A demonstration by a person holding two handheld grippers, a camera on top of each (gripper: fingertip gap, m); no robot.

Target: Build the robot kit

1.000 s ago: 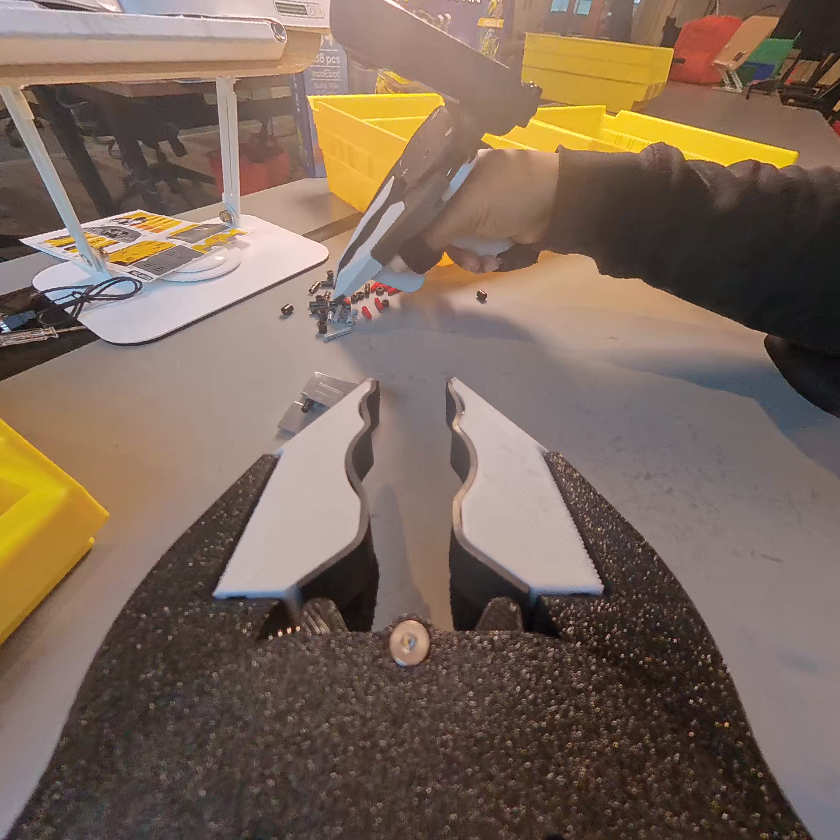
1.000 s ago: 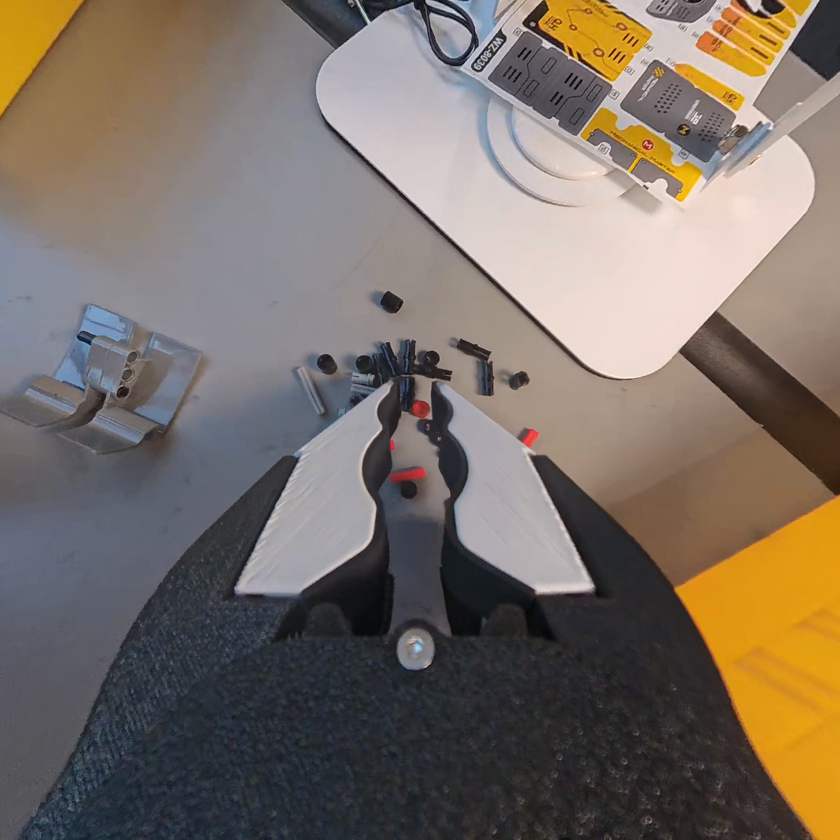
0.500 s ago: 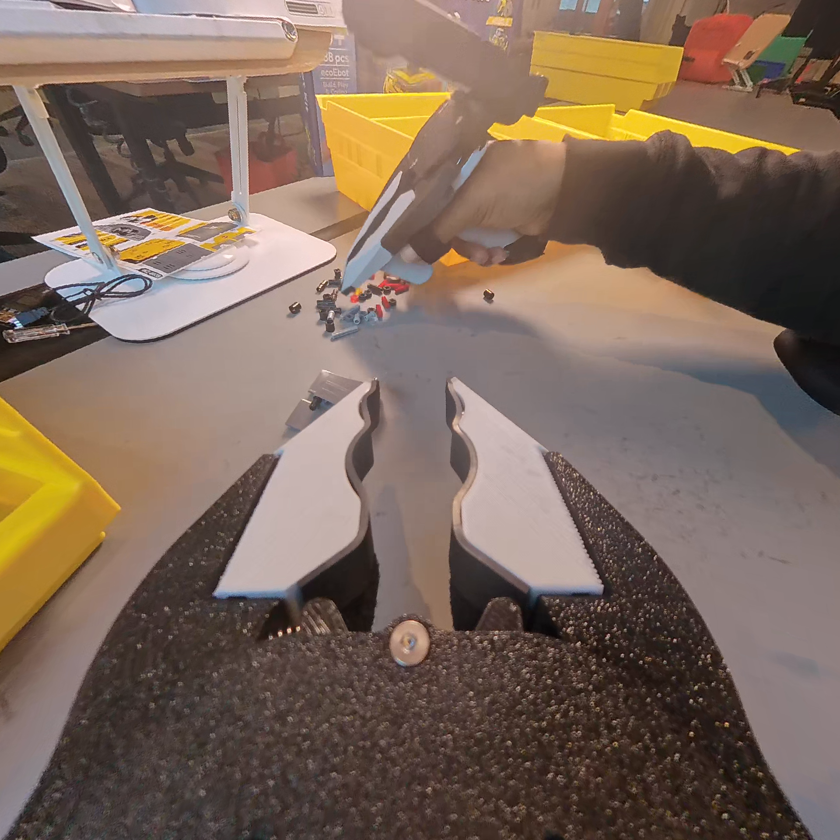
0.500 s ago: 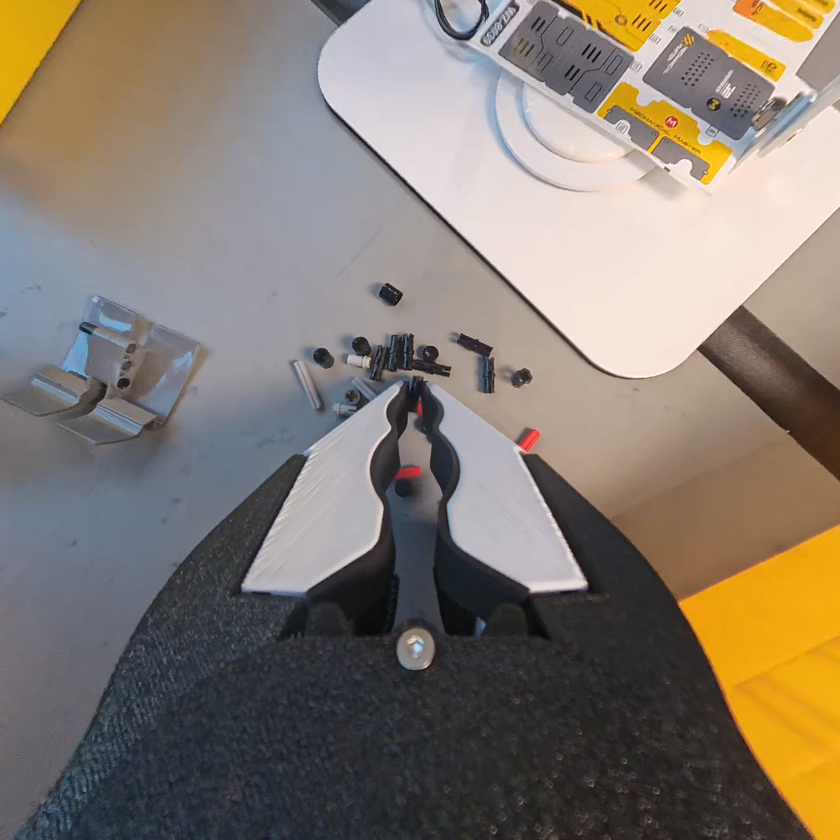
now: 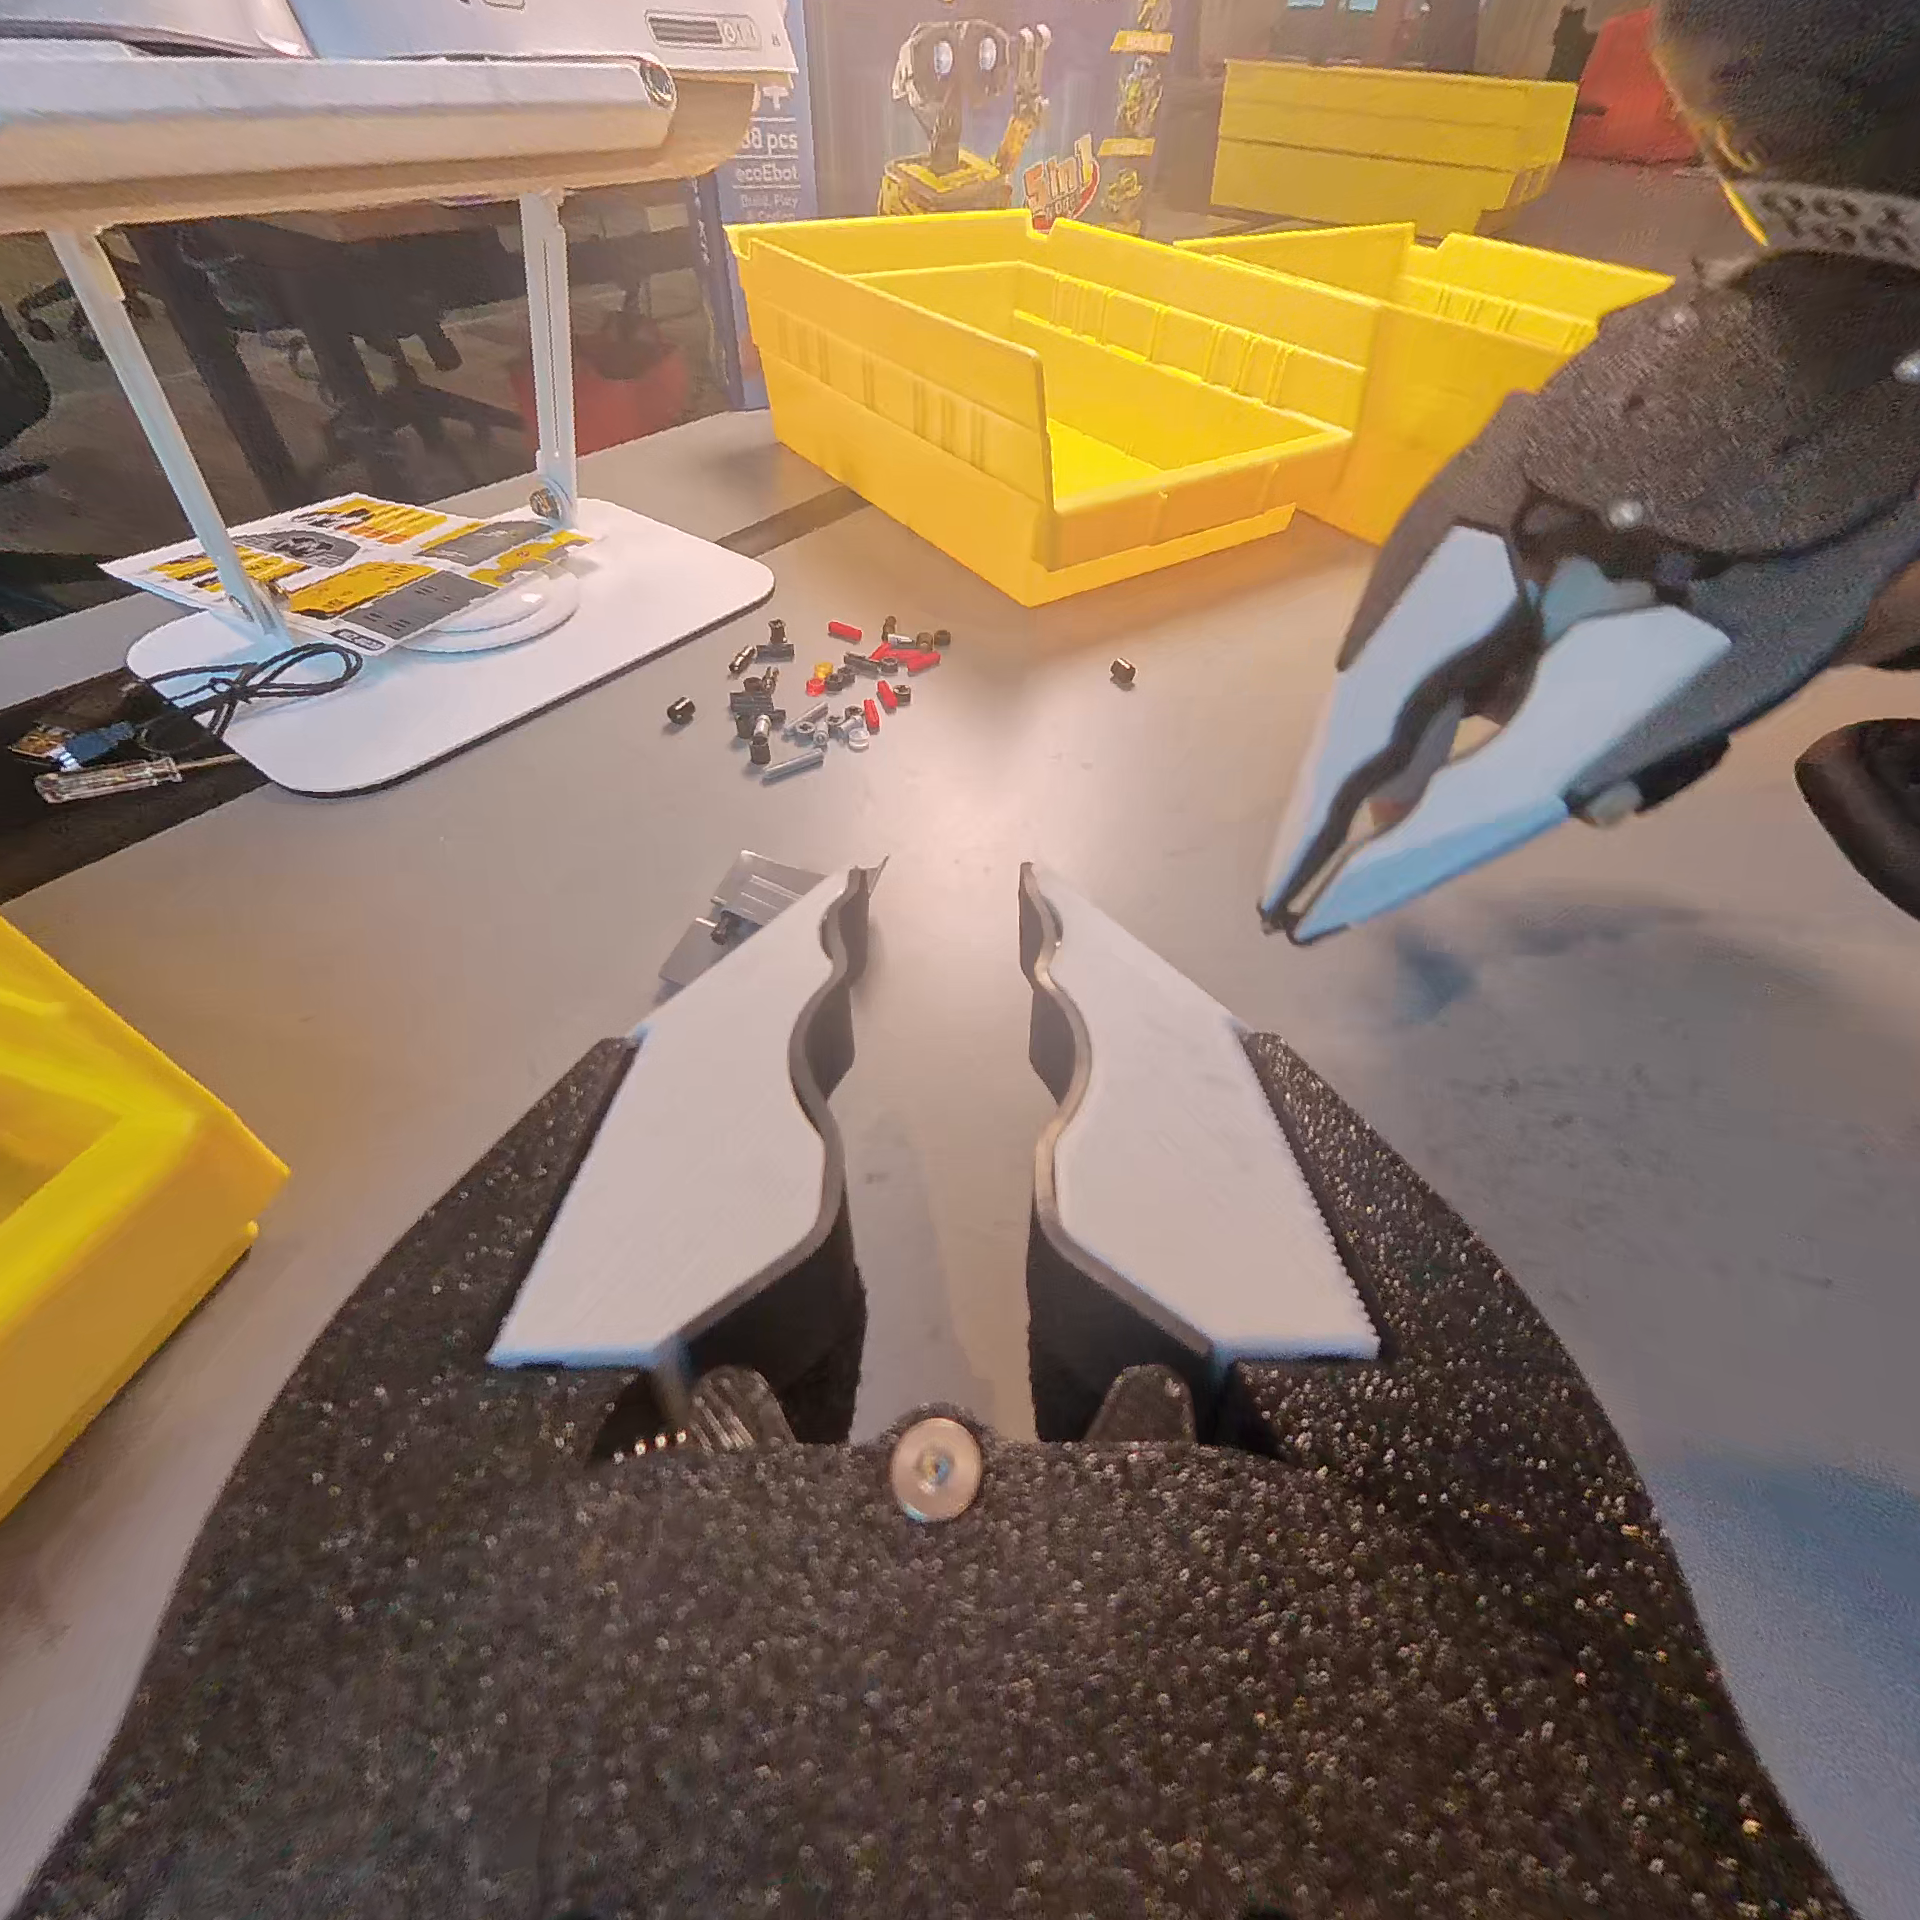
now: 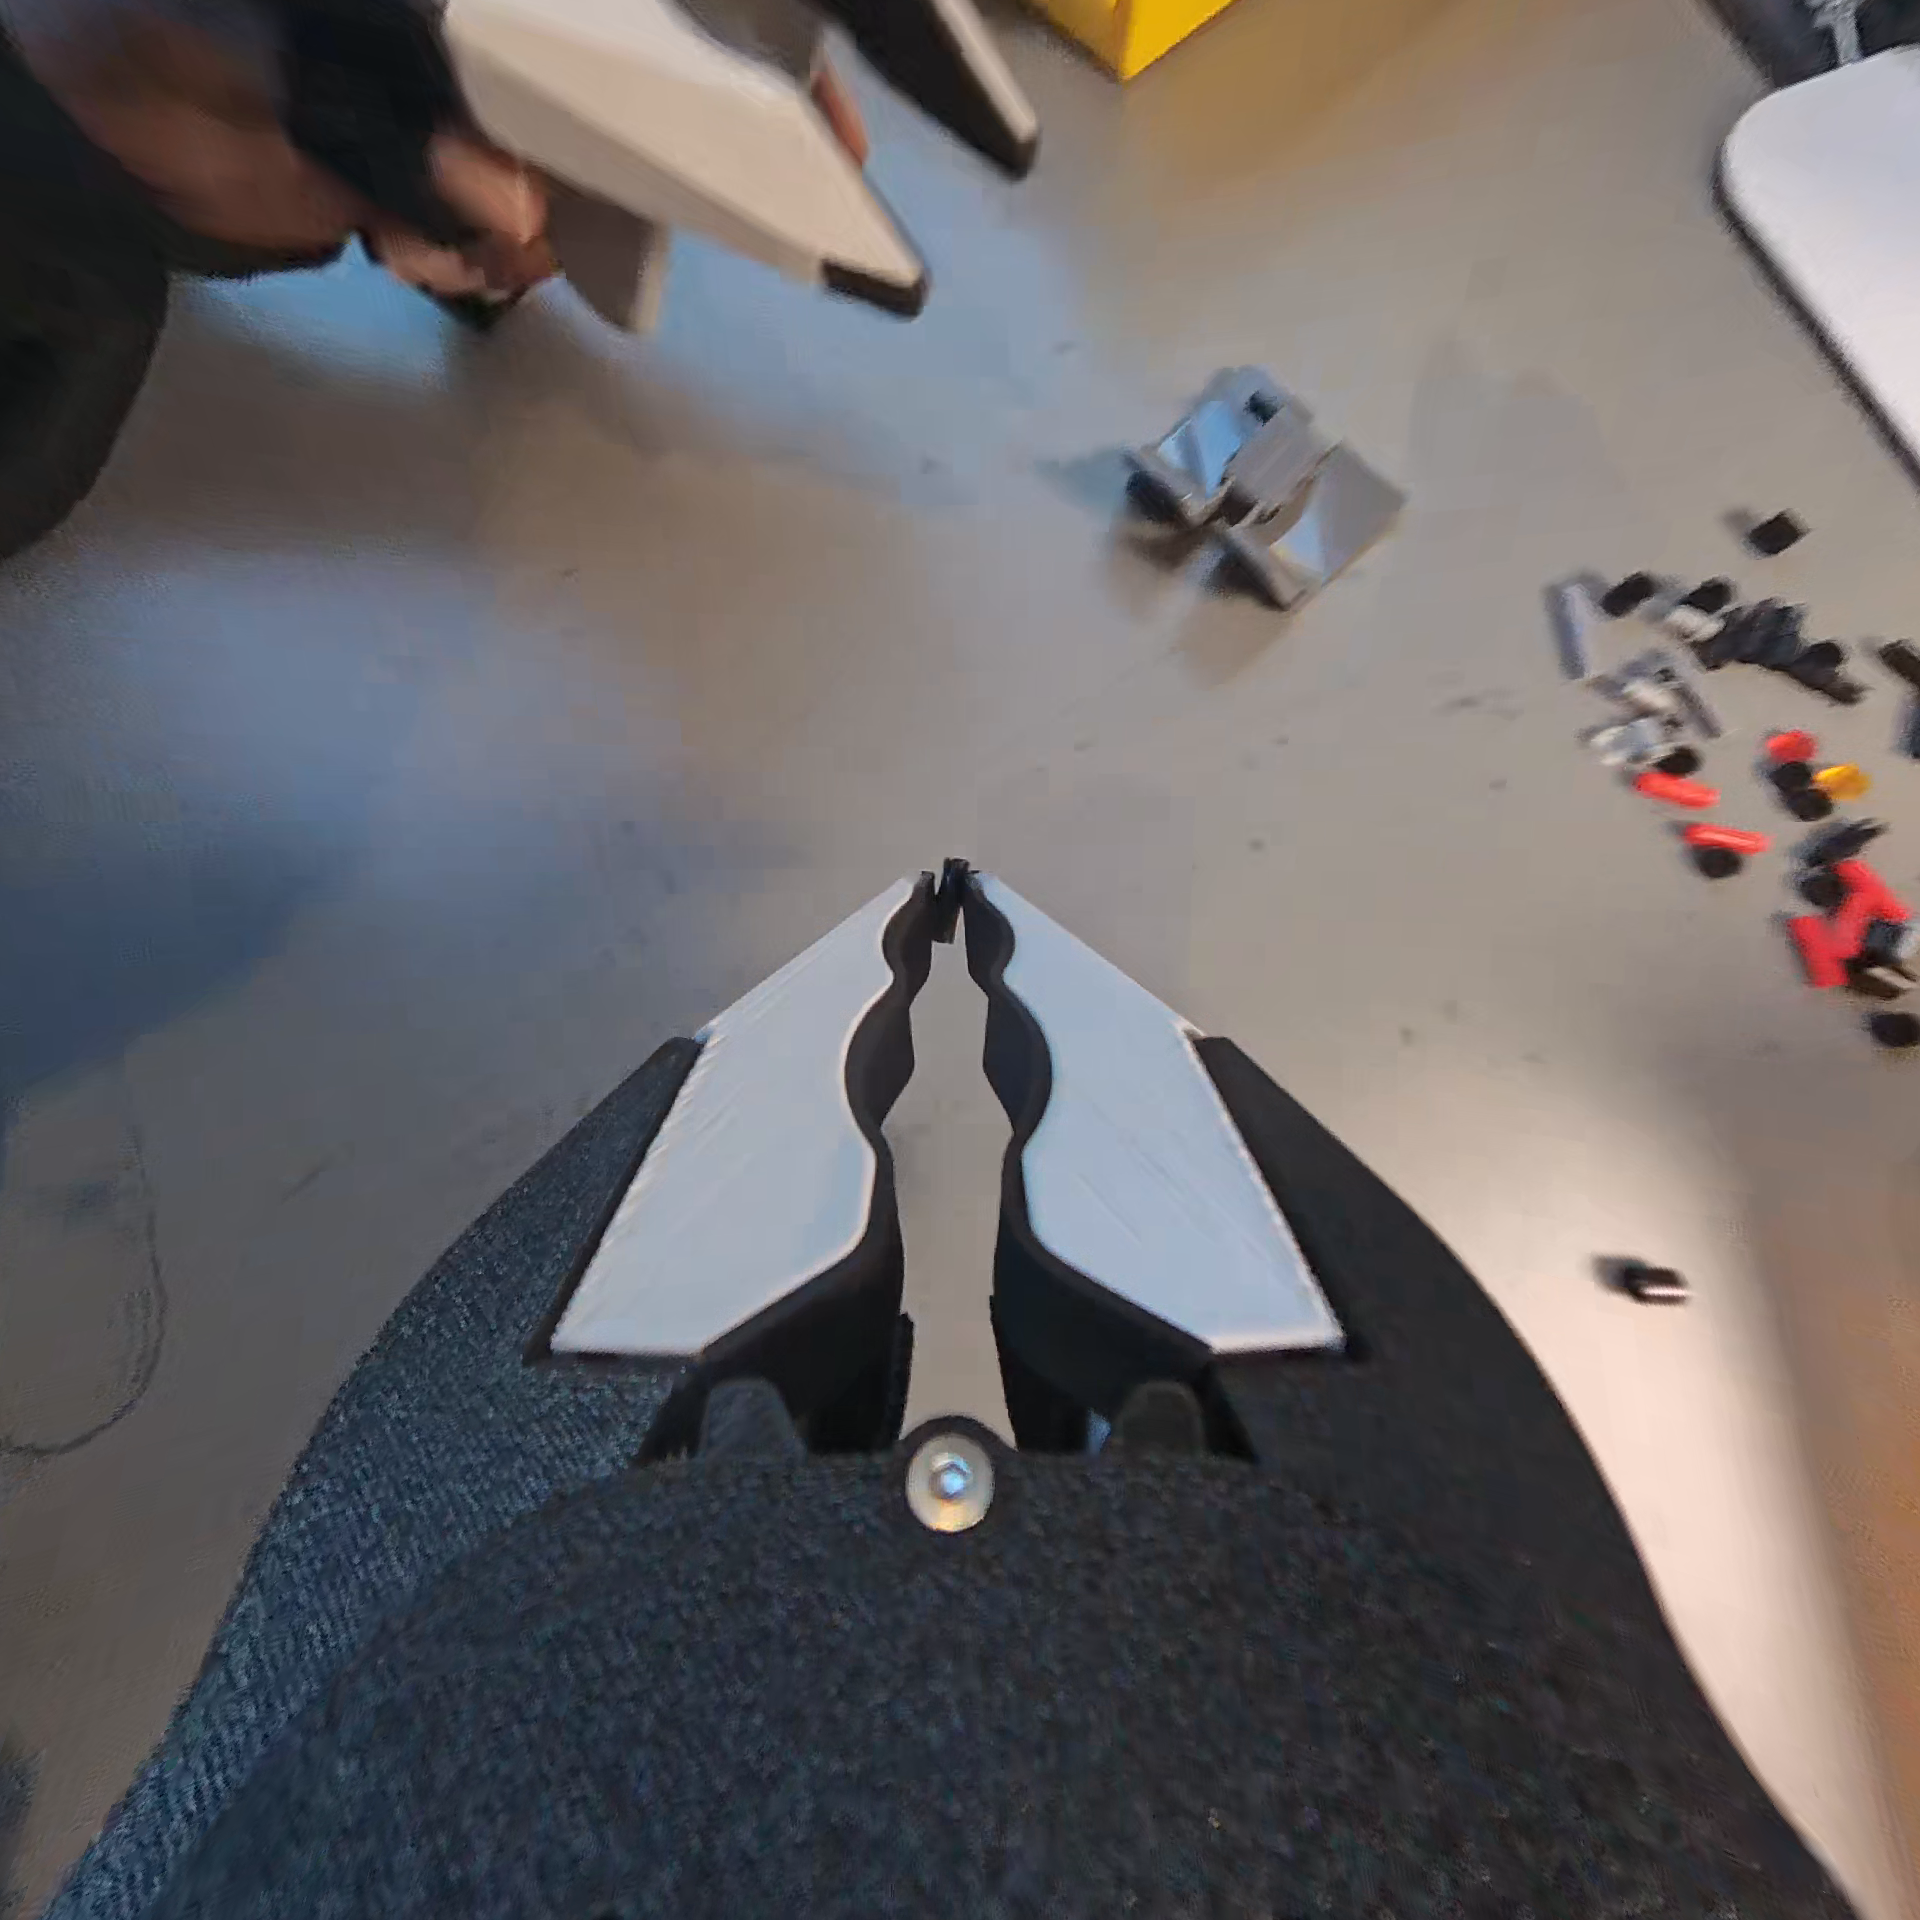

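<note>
Small black pin [image 6: 948, 902] upright, pinched by right gripper [image 6: 948, 883], left gripper [image 5: 940, 883] spread.

Blurred small parts [image 6: 1756, 769] (edge-cropped)

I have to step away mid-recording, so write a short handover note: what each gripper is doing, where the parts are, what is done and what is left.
Right gripper: shut on a small black pin, held above the grey table.
Left gripper: open, empty, low over the table, its left finger beside the grey assembly.
Loose parts pile: black, red and grey pieces, between the white stand base and the yellow bin.
Done: one pin picked.
Left: pin unplaced; pile remains.
</note>
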